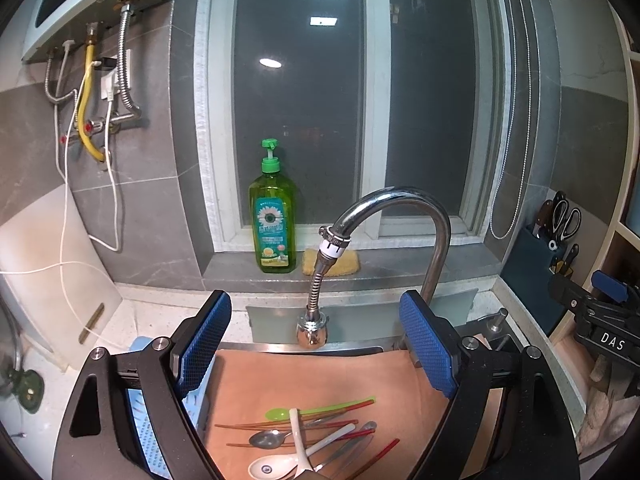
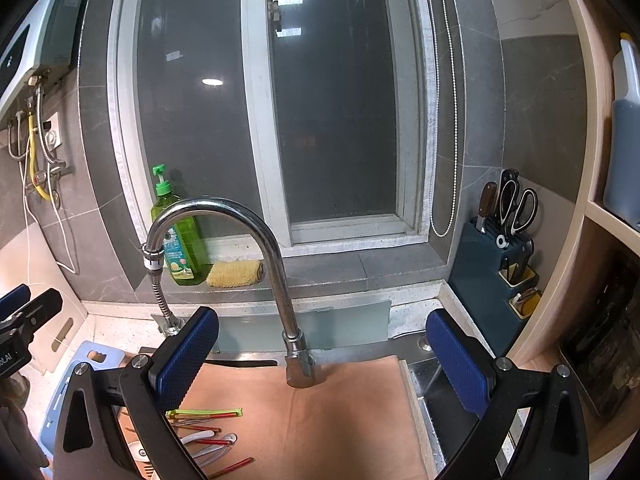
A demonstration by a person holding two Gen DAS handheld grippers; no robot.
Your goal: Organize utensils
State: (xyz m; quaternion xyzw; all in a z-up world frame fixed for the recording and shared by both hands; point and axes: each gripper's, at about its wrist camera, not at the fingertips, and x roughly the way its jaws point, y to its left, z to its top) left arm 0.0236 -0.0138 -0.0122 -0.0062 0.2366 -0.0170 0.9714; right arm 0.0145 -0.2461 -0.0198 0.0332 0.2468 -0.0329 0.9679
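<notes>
Both grippers hang over the orange cloth [image 1: 320,380] with fingers spread wide and nothing between them — the left gripper [image 1: 316,352] and the right gripper [image 2: 324,360]. The utensils [image 1: 316,436] lie in a loose pile on this cloth, in front of the faucet [image 2: 256,248] — spoons, chopsticks, one green spoon [image 1: 280,413].

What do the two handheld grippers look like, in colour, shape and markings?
Both are alike. The left gripper and right gripper each have black angular arms with triangular cut-outs and silver pivot bolts. The fingers are flat paddles with blue dimpled pads. White letters "DAS" mark the right gripper's black body.
</notes>
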